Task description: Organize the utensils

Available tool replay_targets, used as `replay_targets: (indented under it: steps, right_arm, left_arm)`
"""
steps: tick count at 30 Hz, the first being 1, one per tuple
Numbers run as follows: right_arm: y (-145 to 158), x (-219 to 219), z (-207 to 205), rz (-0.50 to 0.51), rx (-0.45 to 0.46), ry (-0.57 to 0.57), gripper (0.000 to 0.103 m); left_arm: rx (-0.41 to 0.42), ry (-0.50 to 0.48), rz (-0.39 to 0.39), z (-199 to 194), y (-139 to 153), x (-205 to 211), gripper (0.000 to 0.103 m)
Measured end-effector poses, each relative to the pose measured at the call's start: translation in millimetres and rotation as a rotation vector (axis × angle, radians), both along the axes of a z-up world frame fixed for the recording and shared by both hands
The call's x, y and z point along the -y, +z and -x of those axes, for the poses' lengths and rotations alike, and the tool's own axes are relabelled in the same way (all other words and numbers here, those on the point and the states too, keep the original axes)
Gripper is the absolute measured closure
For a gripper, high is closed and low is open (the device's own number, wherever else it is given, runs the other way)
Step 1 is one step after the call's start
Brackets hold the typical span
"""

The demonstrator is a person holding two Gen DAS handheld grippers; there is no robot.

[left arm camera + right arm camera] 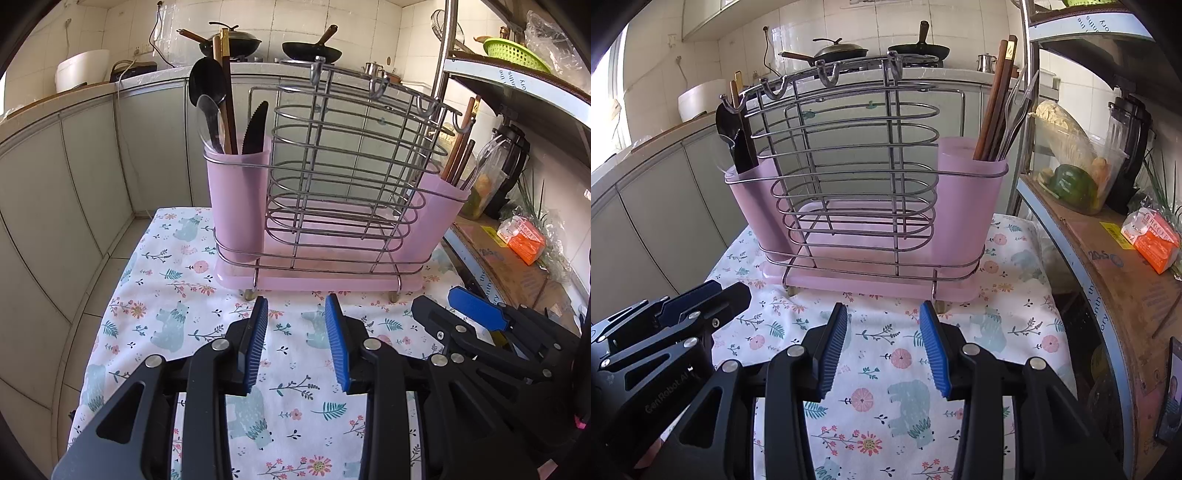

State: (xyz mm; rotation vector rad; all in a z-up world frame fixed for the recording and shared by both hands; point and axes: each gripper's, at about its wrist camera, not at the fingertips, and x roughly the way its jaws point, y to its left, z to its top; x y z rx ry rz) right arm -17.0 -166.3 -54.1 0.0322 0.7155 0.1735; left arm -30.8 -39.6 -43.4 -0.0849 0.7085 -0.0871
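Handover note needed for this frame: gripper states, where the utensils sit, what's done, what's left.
Left gripper: open, empty, above the floral cloth.
Right gripper: open, empty, beside it.
Wire rack: left pink cup holds black spoon, clear spoon, chopsticks and black knife; right pink cup holds chopsticks and clear utensils.
Done: no loose utensils on the cloth.
Left: unclear; possibly sorting by type.

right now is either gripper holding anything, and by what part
Nothing is held: the left gripper and right gripper both have open jaws above the floral cloth.

My table (155,280) wears a flowered cloth (295,402); a wire utensil rack (332,206) on its pink tray stands at the far edge.
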Motion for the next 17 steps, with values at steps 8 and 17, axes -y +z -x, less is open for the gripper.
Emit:
replay_targets:
  steps: [8, 17]
  right_arm:
    - [-2.2, 0.5, -0.9, 0.000, -0.008, 0.000, 0.063]
    - [-4.4, 0.4, -2.2, 0.001, -0.016, -0.001, 0.063]
  left_arm:
    - [-0.001, 0.013, -0.005, -1.4, -1.5, -1.0, 0.071]
    - [-0.024, 0.016, -0.011, -3.8, -5.1, -0.3, 0.071]
